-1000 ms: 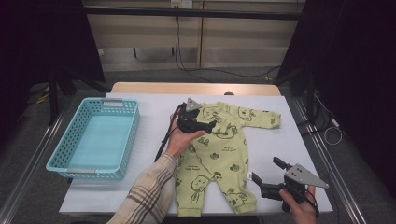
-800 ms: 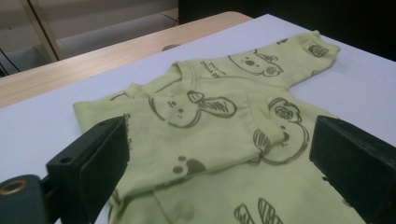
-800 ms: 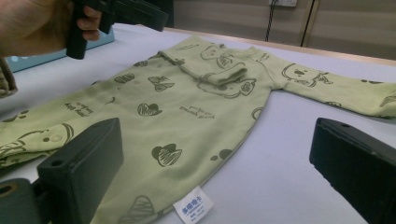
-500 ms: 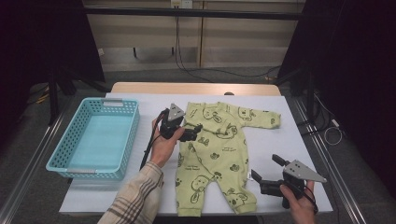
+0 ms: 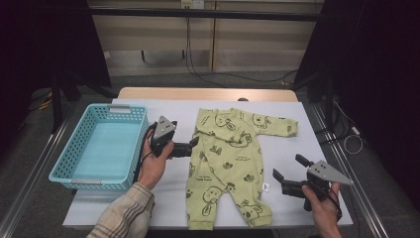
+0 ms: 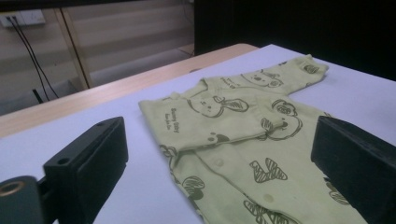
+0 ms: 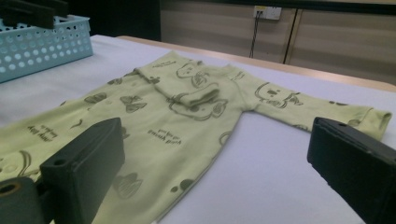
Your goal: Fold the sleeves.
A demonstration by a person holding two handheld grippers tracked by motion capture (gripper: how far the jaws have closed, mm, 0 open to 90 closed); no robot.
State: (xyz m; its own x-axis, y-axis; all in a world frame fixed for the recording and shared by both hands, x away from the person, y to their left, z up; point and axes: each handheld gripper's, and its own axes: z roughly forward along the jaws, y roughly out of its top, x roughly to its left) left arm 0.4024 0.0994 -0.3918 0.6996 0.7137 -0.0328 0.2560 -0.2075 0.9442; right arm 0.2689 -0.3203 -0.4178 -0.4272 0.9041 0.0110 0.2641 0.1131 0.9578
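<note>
Left gripper (image 5: 194, 144): mine, in my left hand (image 5: 154, 161); since a second ago I have drawn it back off the garment toward the basket side, and it now sits over bare table just beside the garment's left edge, pointing at it.
Left jaws: spread wide apart, nothing between them; in the left gripper view they frame the folded sleeve without touching it.
Right gripper (image 5: 286, 173): in my right hand (image 5: 321, 210) at the near right of the table, just off the garment's right leg; it has hardly shifted from the earlier pictures.
Right jaws: released and gaping, holding nothing.
Baby romper (image 5: 233, 158): pale green with dark cartoon prints, lying flat on the white table cover (image 5: 317, 148), neck toward the far edge, legs toward me.
Left sleeve (image 6: 219, 119): folded across the chest; a second ago my gripper was on it, now it lies there on its own.
Right sleeve (image 5: 277, 126): stretched straight out to the right, unchanged.
Basket (image 5: 79, 171): light blue, perforated, at the left of the table, well apart from the romper, in the same spot as before.
</note>
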